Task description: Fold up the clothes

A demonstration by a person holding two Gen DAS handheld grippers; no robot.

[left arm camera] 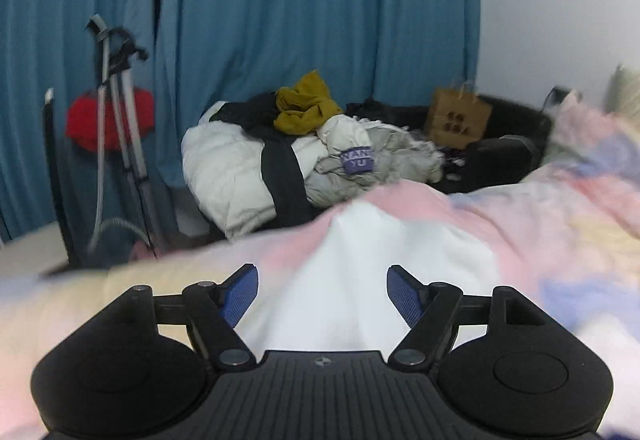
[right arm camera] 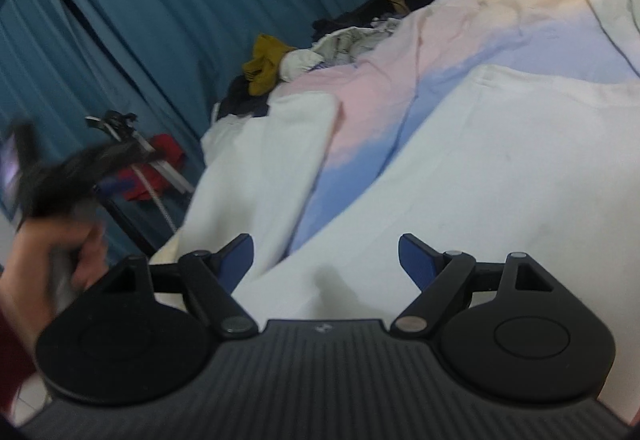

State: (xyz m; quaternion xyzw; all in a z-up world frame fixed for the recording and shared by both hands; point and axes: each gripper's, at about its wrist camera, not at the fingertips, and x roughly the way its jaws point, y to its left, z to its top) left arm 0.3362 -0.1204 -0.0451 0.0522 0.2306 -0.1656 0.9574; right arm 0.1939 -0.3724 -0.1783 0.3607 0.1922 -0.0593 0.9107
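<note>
On the bed, a white garment [right arm camera: 460, 176] lies spread over the pastel bedcover [right arm camera: 472, 36], one long white panel [right arm camera: 276, 164] stretched away on the left toward the far side, as though it has been laid flat ready for folding. The right gripper [right arm camera: 326, 260] hangs just above the near edge of that garment with its blue pads [right arm camera: 416, 260] wide apart and nothing between them. The left gripper [left arm camera: 322, 294], seen from its own camera, is likewise spread open over a raised white fold [left arm camera: 360, 268], holding no cloth; its surroundings are smeared by blur. At the far left of the right camera's view a person's hand [right arm camera: 52, 260] grips that other tool. Beyond the bed a heap of unfolded clothes [left arm camera: 296, 156], topped by a mustard piece [left arm camera: 304, 108], waits against the blue curtain [left arm camera: 280, 0], presumably the next work. A paper bag [left arm camera: 456, 118] stands farther right.
</note>
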